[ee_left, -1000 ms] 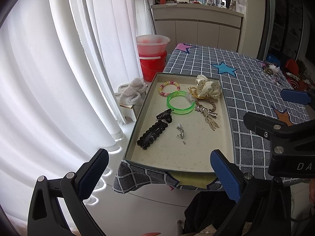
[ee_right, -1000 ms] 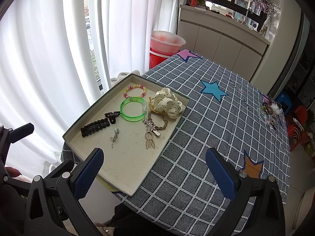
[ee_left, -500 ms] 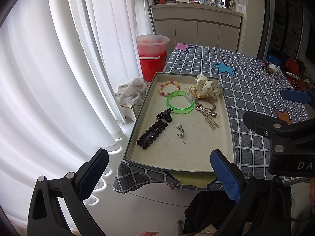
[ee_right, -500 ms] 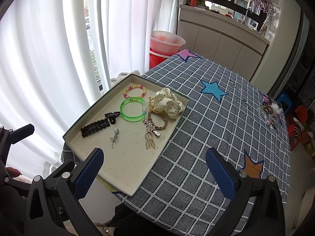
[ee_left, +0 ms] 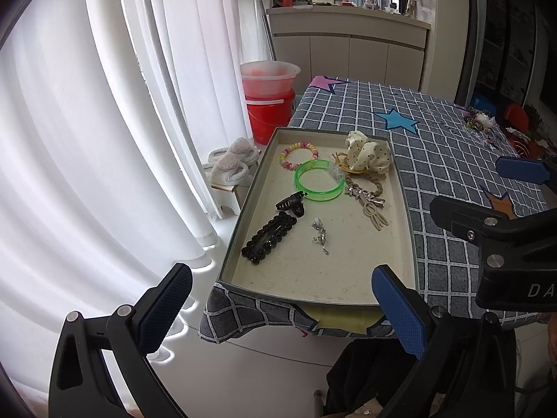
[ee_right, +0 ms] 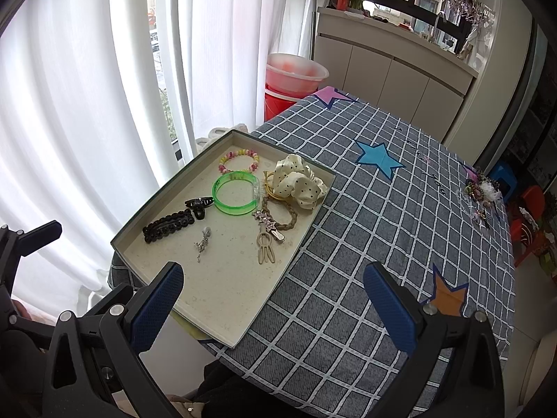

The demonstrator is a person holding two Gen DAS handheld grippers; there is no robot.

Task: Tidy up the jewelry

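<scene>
A shallow beige tray [ee_left: 405, 205] [ee_right: 275, 285] sits at the table's near left corner. In it lie a green bangle [ee_left: 318, 185] [ee_right: 236, 193], a bead bracelet [ee_left: 299, 153] [ee_right: 239, 161], a dotted cream scrunchie [ee_left: 367, 153] [ee_right: 299, 181], a black beaded clip [ee_left: 269, 238] [ee_right: 169, 225], a small black claw clip [ee_left: 291, 203] [ee_right: 199, 205], a silver charm [ee_left: 321, 235] [ee_right: 203, 242] and a braided band with star and bunny clips [ee_left: 369, 200] [ee_right: 269, 230]. My left gripper [ee_left: 278, 308] is open and empty before the tray's near edge. My right gripper [ee_right: 273, 308] is open and empty above the tray's near right corner.
The checked tablecloth [ee_right: 383, 209] with star patches covers the table. More jewelry [ee_right: 482, 191] lies at the far right edge. White curtains [ee_left: 104, 104] hang left. A red bucket with a basin [ee_left: 269, 99] and a stool with slippers [ee_left: 231, 169] stand on the floor beside the table.
</scene>
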